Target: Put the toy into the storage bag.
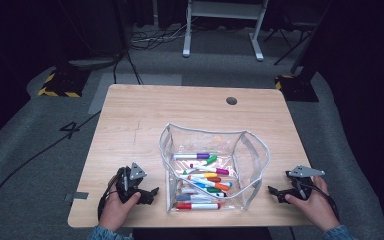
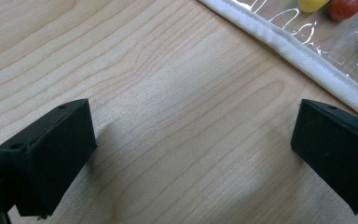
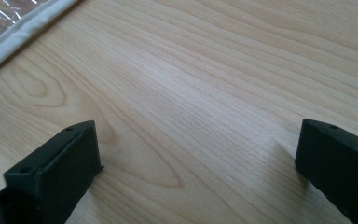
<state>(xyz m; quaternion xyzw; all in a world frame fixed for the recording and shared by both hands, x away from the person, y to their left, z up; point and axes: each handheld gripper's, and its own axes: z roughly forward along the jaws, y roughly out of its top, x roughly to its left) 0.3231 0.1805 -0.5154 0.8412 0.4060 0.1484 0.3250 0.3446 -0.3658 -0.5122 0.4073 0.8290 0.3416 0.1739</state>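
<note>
A clear plastic pouch [image 1: 215,165] with white piping stands open in the middle of the wooden table [image 1: 130,120]. Several coloured markers [image 1: 205,182] lie inside it. My left gripper [image 1: 150,194] rests on the table just left of the pouch, open and empty; in the left gripper view [image 2: 193,154] the pouch's white edge [image 2: 279,44] runs across the top right. My right gripper [image 1: 275,192] sits on the table just right of the pouch, open and empty. In the right gripper view [image 3: 198,163] the pouch's edge [image 3: 23,30] shows at the top left.
A round grommet hole [image 1: 231,100] sits near the table's far edge. A grey tape strip [image 1: 77,196] marks the front left corner. Cables and stand bases [image 1: 60,82] lie on the floor beyond the table.
</note>
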